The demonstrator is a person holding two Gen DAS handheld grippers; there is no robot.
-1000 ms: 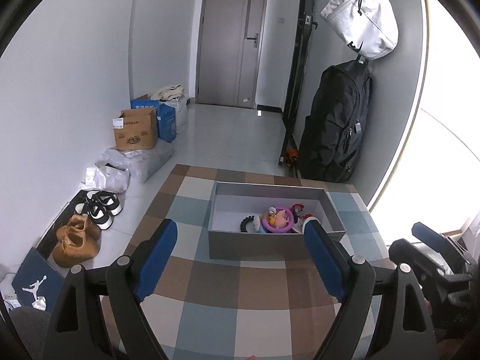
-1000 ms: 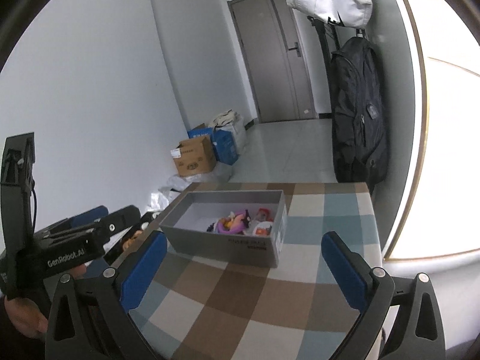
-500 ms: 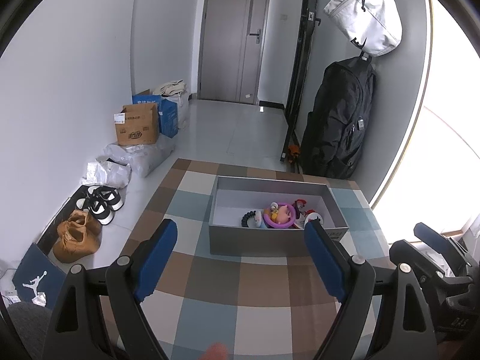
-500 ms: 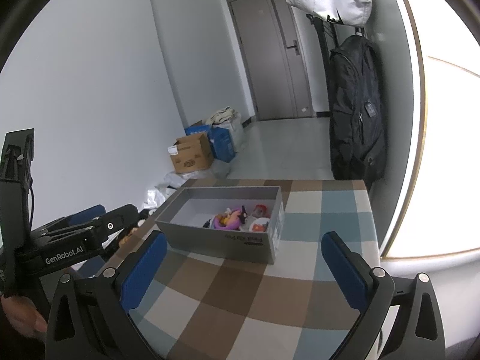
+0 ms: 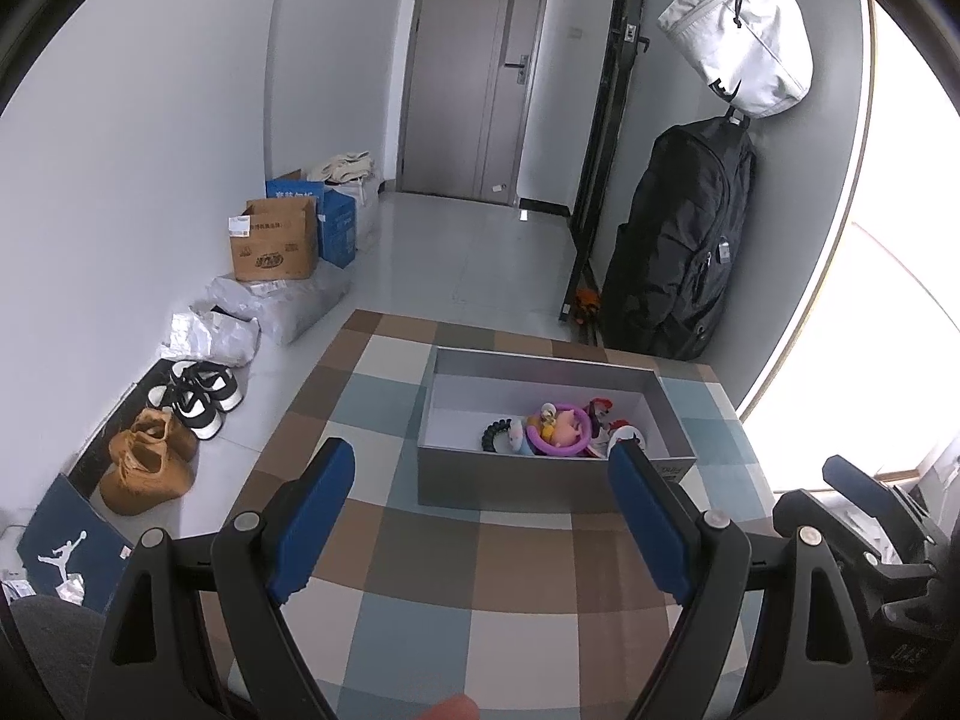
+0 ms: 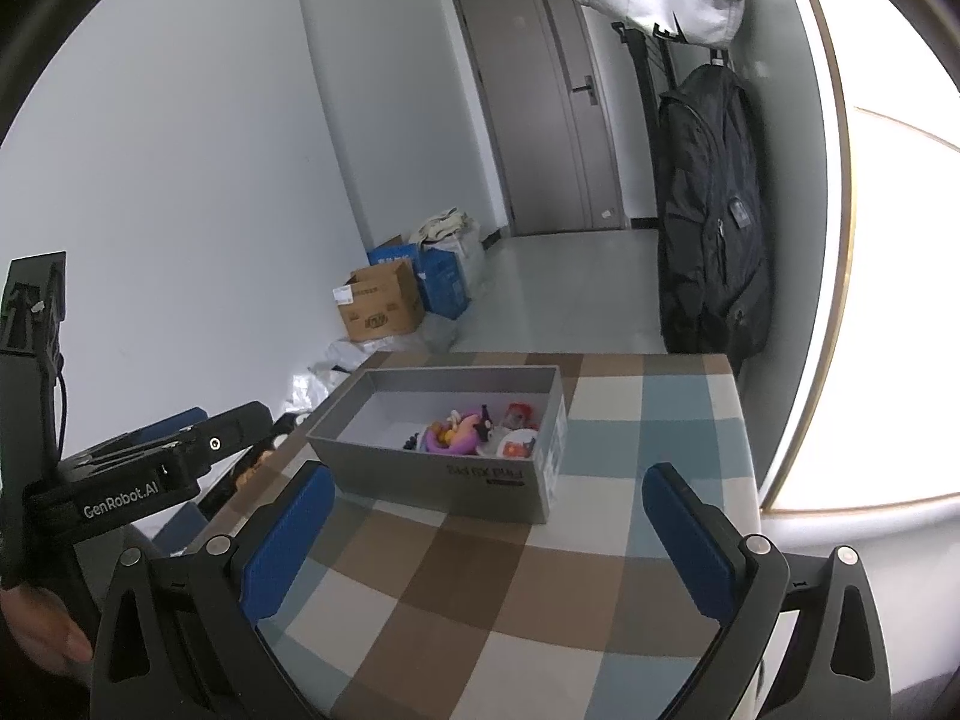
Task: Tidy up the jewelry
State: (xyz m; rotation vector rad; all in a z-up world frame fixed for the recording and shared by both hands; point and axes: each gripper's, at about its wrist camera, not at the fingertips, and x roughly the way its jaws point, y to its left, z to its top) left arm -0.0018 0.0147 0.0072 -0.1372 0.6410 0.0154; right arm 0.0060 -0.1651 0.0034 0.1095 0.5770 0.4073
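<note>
One grey box [image 5: 555,474] stands on the checked worktop [image 5: 420,600], holding a heap of small bright trinkets [image 5: 558,429] too tangled to count. Two tools hover short of it: the left tool [image 5: 480,516] spread and empty, the right tool [image 6: 486,534] likewise. Only the left view shows two pairs of shoes [image 5: 174,420] on the floor; only the right view shows the box's printed side.

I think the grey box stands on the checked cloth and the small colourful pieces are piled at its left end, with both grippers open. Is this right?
Not quite. In the left wrist view the colourful pieces lie at the right end of the grey box, not the left. The box does stand on the checked cloth, and both grippers are open.
</note>
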